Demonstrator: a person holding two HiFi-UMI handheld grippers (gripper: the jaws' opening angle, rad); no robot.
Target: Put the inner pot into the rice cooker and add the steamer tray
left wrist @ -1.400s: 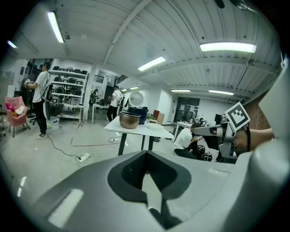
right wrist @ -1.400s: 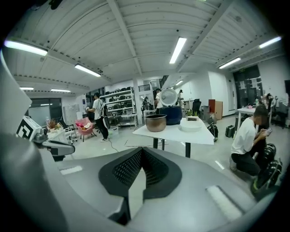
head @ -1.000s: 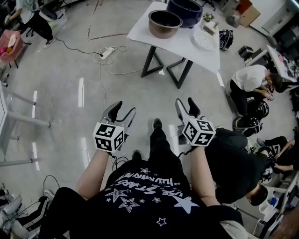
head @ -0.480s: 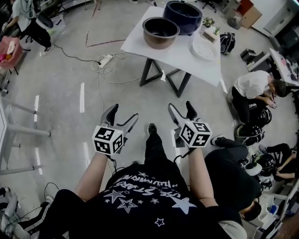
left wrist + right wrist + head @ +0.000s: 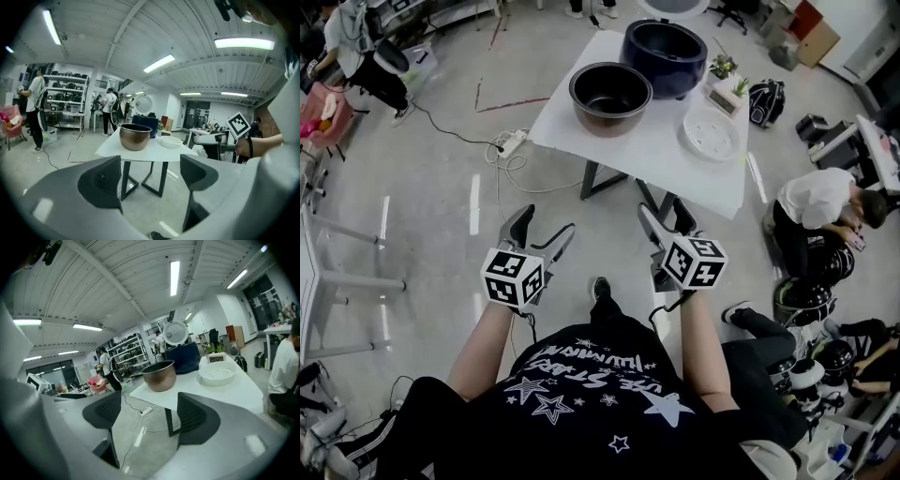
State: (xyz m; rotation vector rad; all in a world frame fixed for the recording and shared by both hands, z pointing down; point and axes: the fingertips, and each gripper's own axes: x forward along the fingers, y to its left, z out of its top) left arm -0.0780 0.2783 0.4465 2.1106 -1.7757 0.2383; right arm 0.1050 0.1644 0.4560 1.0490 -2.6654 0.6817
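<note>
Head view: copper-brown metal inner pot point(image 5: 610, 97) sits on the white table point(image 5: 656, 164) beside the dark blue rice cooker point(image 5: 665, 56), with the white round steamer tray point(image 5: 711, 136) nearby; shirt print is unreadable. Left gripper view: left gripper point(image 5: 150, 177) is wide and holds nothing. Right gripper view: right gripper point(image 5: 146, 416) has just been opening and now stands wide, with nothing between its jaws.

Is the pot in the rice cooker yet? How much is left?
Nothing is done yet. The inner pot sits on the table beside the rice cooker, and the steamer tray lies there too. In hand: nothing; the left tongs are open, the right tongs have just opened, both empty. Left: pot in, then tray.
</note>
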